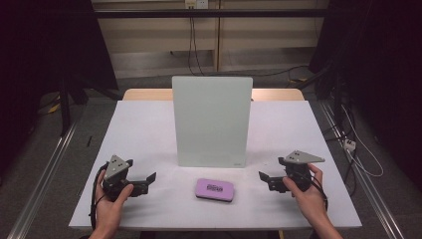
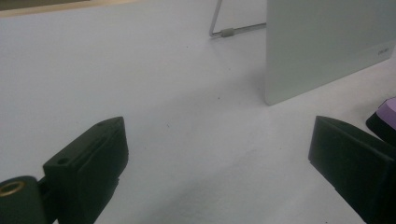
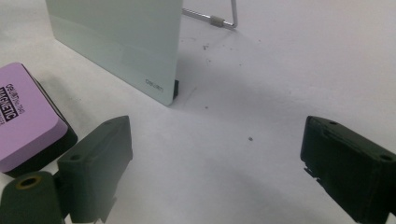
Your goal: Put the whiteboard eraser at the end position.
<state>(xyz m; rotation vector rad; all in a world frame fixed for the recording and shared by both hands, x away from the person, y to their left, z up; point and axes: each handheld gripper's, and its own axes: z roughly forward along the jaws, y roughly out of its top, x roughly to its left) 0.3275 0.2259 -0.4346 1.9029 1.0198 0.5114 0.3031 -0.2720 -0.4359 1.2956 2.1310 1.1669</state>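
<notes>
A pale green-white board (image 1: 212,121) stands upright on a wire stand in the middle of the white table (image 1: 144,124). A purple magnetic eraser (image 1: 214,189) with a black base lies flat in front of it. My left gripper (image 1: 147,180) rests on the table left of the eraser, open and holding nothing. My right gripper (image 1: 263,178) rests to the eraser's right, open as well. The left gripper view has the board's corner (image 2: 327,51) and the eraser's edge (image 2: 386,114) at right. The right gripper view has the eraser (image 3: 25,116) at left and the board (image 3: 116,42) beyond.
The board's wire stand (image 3: 219,18) sticks out behind it. Past the table's far edge are a wooden surface (image 1: 144,94), cables and a wall. Dark floor and rails flank the table on both sides.
</notes>
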